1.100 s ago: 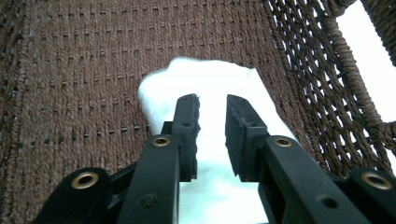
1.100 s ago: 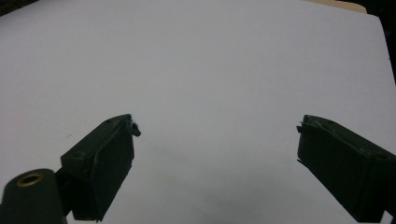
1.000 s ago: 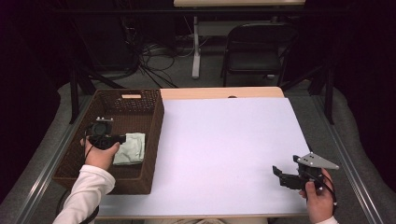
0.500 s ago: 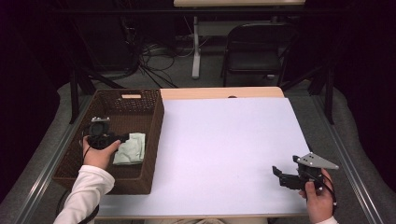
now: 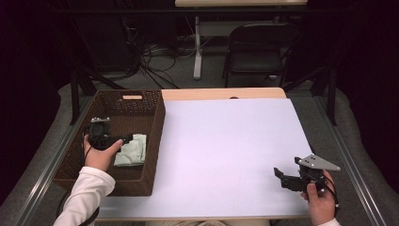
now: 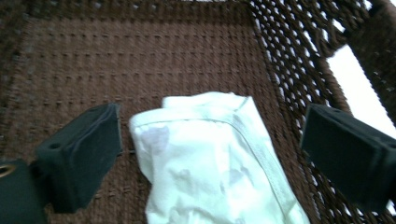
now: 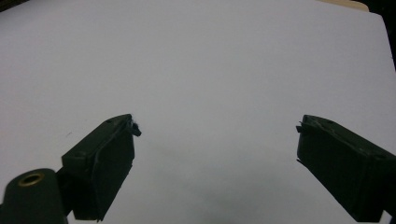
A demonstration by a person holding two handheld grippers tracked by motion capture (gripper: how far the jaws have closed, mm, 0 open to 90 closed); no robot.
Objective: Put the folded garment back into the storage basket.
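Left gripper (image 6: 210, 154) spread over a folded cloth (image 6: 215, 163) in the basket (image 5: 155, 136)

The left gripper hangs inside the brown wicker basket at the tabletop's left edge; its jaws have just been opening and now stand wide, the pale cloth between them but untouched by the pads. The cloth lies flat on the basket floor near the right wall, toward the near end, its long axis running roughly from near to far. It looks light, soft and limp, likely to sag and unfold when lifted, so a pinch across a folded edge or through all layers should hold best. The right gripper (image 5: 287, 176) rests near the tabletop's near right corner, jaws apart, holding nothing above the white sheet (image 5: 226, 155).
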